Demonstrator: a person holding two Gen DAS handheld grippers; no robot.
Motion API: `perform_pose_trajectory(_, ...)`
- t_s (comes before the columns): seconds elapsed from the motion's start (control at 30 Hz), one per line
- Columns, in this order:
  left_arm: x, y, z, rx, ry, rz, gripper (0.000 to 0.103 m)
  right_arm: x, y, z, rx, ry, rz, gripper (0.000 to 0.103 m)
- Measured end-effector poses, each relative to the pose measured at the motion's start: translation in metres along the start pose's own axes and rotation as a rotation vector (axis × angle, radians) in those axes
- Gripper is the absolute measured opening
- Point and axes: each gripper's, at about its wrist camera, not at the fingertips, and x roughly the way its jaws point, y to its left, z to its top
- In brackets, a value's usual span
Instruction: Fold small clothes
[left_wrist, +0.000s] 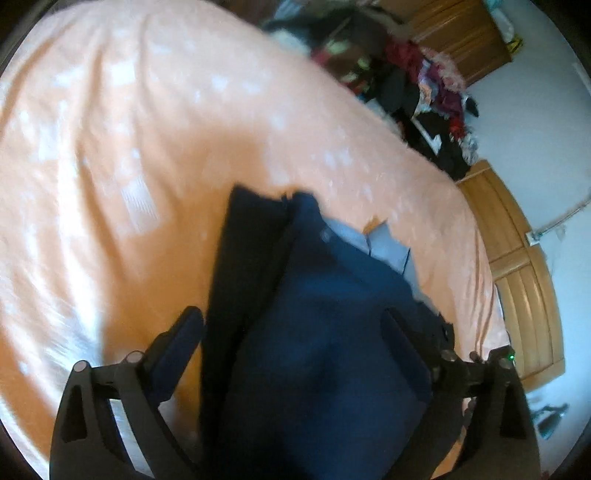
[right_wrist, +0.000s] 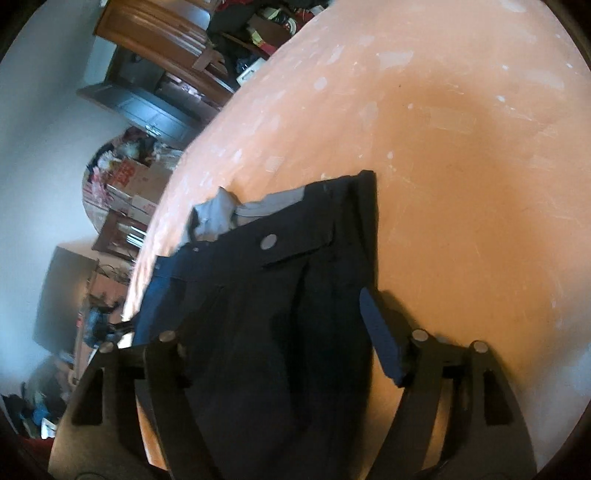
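Dark navy shorts (left_wrist: 317, 332) lie on the peach bedsheet (left_wrist: 129, 147) near the bed's edge, with grey lining (right_wrist: 221, 214) showing at the waistband. The left gripper (left_wrist: 295, 321) is spread wide over the shorts. The right gripper (right_wrist: 273, 317) is spread wide too, with the cloth between its fingers.

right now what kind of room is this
Most likely a bedroom: a bed under an orange sheet, a wooden headboard and a pile of clothes beside the bed.
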Motion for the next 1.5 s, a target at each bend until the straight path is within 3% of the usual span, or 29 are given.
perform_pose_trajectory(0.1,-0.007,0.008,-0.009,0.006,0.005,0.022,0.097,0.005,0.004,-0.002,-0.040,0.009,-0.050,0.071)
perform_pose_trajectory(0.23,-0.021,0.014,-0.044,0.047,0.069,0.044,0.097,0.006,0.001,-0.010,-0.052,0.023,-0.100,0.070)
perform_pose_trajectory(0.4,-0.048,0.017,-0.090,0.209,0.079,0.163,0.093,-0.017,0.008,-0.041,-0.077,0.028,-0.166,0.070)
perform_pose_trajectory(0.57,-0.099,0.039,-0.114,0.170,0.023,0.294,0.084,-0.046,0.016,-0.098,-0.097,0.014,-0.218,0.075)
perform_pose_trajectory(0.63,-0.117,0.051,-0.121,0.121,0.006,0.301,0.083,-0.058,0.016,-0.123,-0.086,-0.015,-0.220,0.080)
perform_pose_trajectory(0.7,-0.130,0.055,-0.131,0.097,0.002,0.310,0.073,-0.071,0.017,-0.147,-0.093,-0.065,-0.216,0.083)
perform_pose_trajectory(0.77,-0.140,0.047,-0.142,0.077,-0.005,0.256,0.069,-0.076,0.019,-0.161,-0.100,-0.099,-0.210,0.086)
perform_pose_trajectory(0.8,-0.146,0.042,-0.148,0.042,-0.019,0.128,0.069,-0.078,0.020,-0.167,-0.116,-0.117,-0.213,0.088)
perform_pose_trajectory(0.87,-0.148,0.032,-0.157,0.000,-0.037,-0.048,0.068,-0.076,0.021,-0.170,-0.141,-0.134,-0.223,0.090)
perform_pose_trajectory(0.93,-0.133,0.021,-0.163,-0.042,-0.023,-0.176,0.068,-0.070,0.023,-0.167,-0.157,-0.127,-0.234,0.098)
perform_pose_trajectory(0.97,-0.120,0.017,-0.165,-0.066,-0.005,-0.205,0.068,-0.065,0.027,-0.166,-0.184,-0.115,-0.239,0.101)
perform_pose_trajectory(1.1,-0.069,0.011,-0.170,-0.099,0.061,-0.189,0.068,-0.057,0.031,-0.164,-0.214,-0.102,-0.256,0.103)
perform_pose_trajectory(1.27,-0.065,0.023,-0.164,-0.196,-0.025,-0.241,0.072,-0.064,0.028,-0.169,-0.212,-0.116,-0.236,0.103)
perform_pose_trajectory(1.5,-0.056,0.018,-0.155,-0.214,-0.092,-0.195,0.077,-0.065,0.027,-0.170,-0.209,-0.123,-0.222,0.103)
